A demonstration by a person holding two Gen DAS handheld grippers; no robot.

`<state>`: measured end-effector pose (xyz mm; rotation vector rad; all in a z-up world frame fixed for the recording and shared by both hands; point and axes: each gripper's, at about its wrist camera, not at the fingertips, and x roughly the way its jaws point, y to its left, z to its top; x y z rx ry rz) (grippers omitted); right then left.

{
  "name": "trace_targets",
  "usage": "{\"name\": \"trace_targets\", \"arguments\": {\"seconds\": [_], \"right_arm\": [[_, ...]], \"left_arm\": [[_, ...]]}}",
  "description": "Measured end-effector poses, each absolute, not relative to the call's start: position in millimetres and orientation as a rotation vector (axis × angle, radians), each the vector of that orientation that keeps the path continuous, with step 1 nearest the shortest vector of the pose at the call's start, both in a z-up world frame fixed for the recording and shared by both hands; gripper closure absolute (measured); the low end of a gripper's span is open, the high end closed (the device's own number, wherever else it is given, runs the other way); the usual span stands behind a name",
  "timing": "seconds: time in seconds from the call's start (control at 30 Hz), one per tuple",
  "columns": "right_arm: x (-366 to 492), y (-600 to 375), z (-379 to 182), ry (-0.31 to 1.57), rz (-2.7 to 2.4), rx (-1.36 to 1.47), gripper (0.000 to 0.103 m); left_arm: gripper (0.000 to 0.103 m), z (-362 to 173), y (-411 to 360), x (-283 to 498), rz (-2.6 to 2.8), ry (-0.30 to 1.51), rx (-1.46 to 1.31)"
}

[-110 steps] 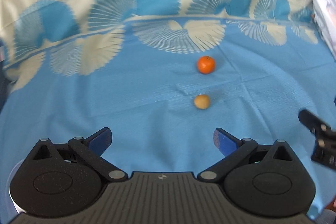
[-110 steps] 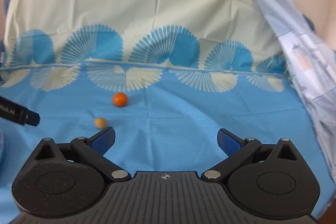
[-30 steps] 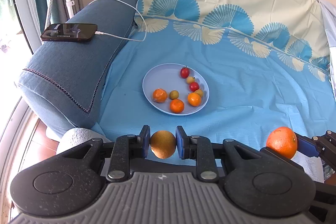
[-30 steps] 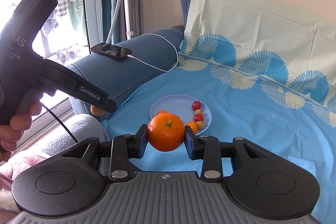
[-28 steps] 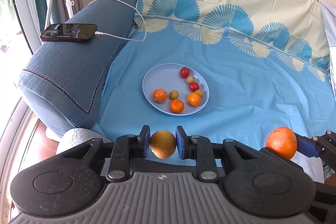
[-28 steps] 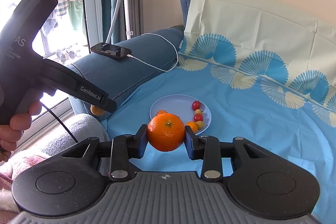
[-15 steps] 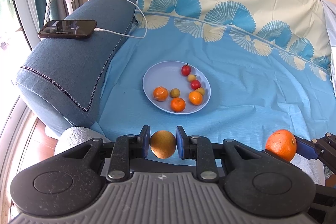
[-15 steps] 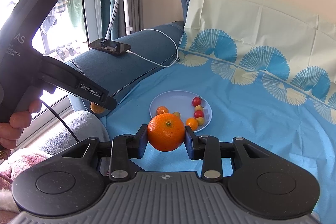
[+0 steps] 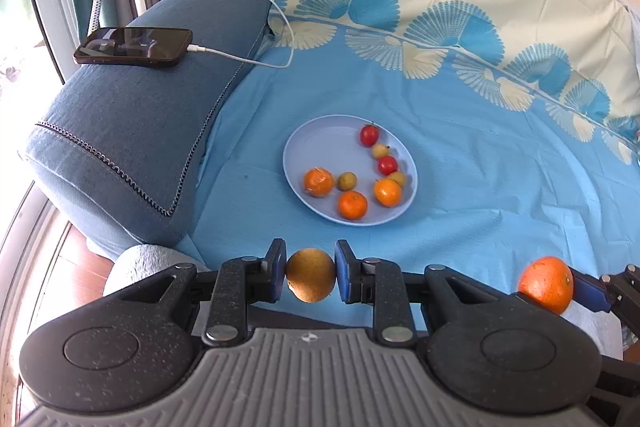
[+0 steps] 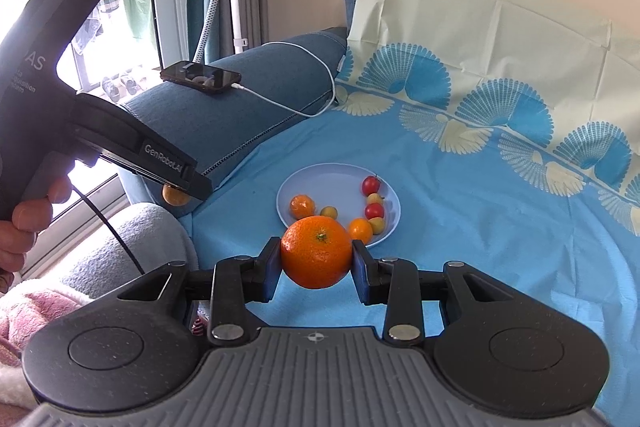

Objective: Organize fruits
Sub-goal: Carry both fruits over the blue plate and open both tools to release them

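Both grippers have come a little closer to the pale blue plate since before. Part of that round plate hides behind the big orange in the right view. The right gripper squeezes this bumpy orange. The left gripper squeezes a small brown-yellow fruit. Seven little round fruits sit on the smooth plate, ahead of both grippers.

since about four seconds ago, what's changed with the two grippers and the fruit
Both grippers were open over the cloth, where two fruits lay loose. Now the left gripper is shut on the brownish-yellow fruit and the right gripper is shut on the orange, both turned towards the blue plate. In the last second the plate's fruits, phone and both grips stayed as they were.
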<state>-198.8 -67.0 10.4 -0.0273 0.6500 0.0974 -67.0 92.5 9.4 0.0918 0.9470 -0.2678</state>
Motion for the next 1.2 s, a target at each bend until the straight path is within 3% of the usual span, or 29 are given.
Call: {"name": "trace_targets", "arguments": {"seconds": [0.57, 1.2], "right_arm": [[-96, -95, -25, 0.735, 0.068, 0.052, 0.065], [23, -109, -103, 0.860, 0.079, 0.072, 0.065]], "left_arm": [[0.074, -13, 61, 50, -0.210, 0.970, 0.066], [0.074, -109, 12, 159, -0.158, 1.073, 0.186]]}}
